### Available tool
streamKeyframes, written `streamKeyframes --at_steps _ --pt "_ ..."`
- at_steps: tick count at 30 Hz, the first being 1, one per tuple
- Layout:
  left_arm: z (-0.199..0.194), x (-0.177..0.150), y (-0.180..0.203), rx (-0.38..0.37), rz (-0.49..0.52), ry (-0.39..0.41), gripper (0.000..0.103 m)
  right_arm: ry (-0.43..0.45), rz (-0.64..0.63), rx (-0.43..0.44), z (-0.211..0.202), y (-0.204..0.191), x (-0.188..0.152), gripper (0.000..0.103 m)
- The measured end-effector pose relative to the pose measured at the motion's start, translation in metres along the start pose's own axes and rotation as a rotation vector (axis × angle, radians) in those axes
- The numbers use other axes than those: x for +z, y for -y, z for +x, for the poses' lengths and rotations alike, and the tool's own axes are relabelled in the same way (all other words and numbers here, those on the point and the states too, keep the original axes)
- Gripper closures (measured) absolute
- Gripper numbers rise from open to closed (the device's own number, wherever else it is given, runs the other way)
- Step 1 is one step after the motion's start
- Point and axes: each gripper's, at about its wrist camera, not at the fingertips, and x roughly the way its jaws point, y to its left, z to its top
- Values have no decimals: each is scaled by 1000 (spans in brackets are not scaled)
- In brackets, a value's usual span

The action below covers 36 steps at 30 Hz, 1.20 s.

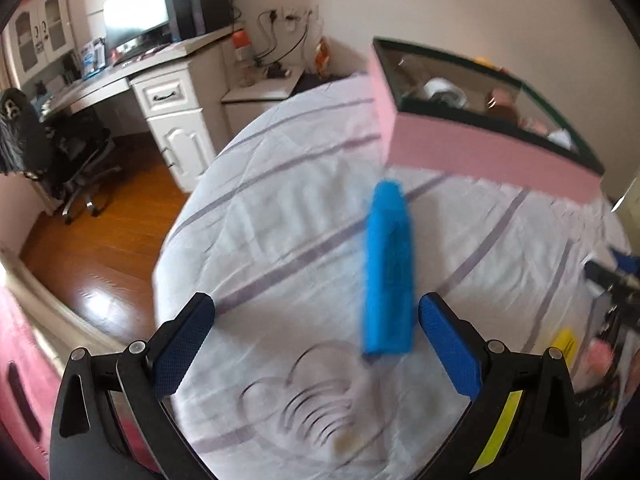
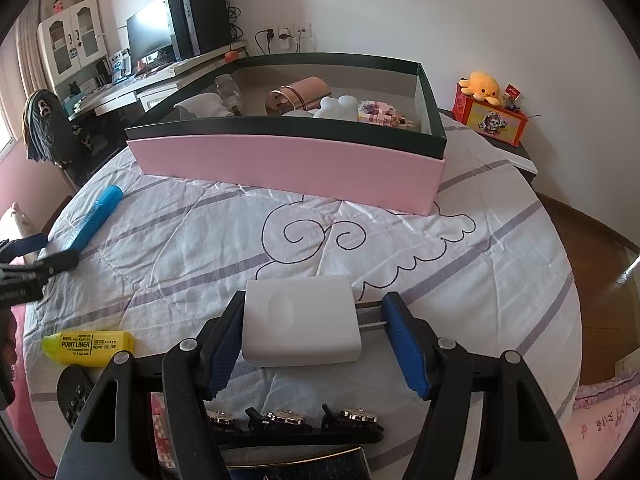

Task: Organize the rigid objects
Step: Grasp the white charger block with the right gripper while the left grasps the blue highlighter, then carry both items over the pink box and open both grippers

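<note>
A blue marker [image 1: 389,268] lies on the bed sheet [image 1: 280,216], just ahead of my open left gripper [image 1: 316,312], nearer its right finger; the left wrist view is blurred. The marker also shows in the right wrist view [image 2: 93,217] with the left gripper's fingertips [image 2: 60,259] near its end. My right gripper [image 2: 314,308] is open around a white rectangular box [image 2: 300,322]; the left pad is at its side, the right pad stands apart. A pink box with a dark rim [image 2: 288,164] holds several objects.
A yellow Point Liner marker [image 2: 90,347], a black remote [image 2: 74,394] and a black clip strip [image 2: 296,420] lie on the near sheet. A red box with a yellow plush [image 2: 490,114] stands on the nightstand. A desk with a monitor [image 1: 136,12] is left.
</note>
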Motion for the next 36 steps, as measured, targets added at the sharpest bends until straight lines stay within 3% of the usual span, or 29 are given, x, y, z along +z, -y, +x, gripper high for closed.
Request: streamKeyframes --at_steps 2,8,10,13,23,36 --pt "6 3 10 4 39 4 1 -1 0 -2 0 0 0 35" --pt "19 11 27 -51 103 26 29 -5 0 -3 1 0 0 35" --pt "18 15 26 -74 109 37 61 -3 -2 -4 1 0 0 35" --pt "19 16 25 -98 124 44 76 0 -3 -7 1 0 0 35" --pt "8 12 28 -109 144 63 76 -16 -6 -16 3 -2 -1 35" --pt "-38 19 49 -168 209 151 76 85 18 -14 -30 0 0 36"
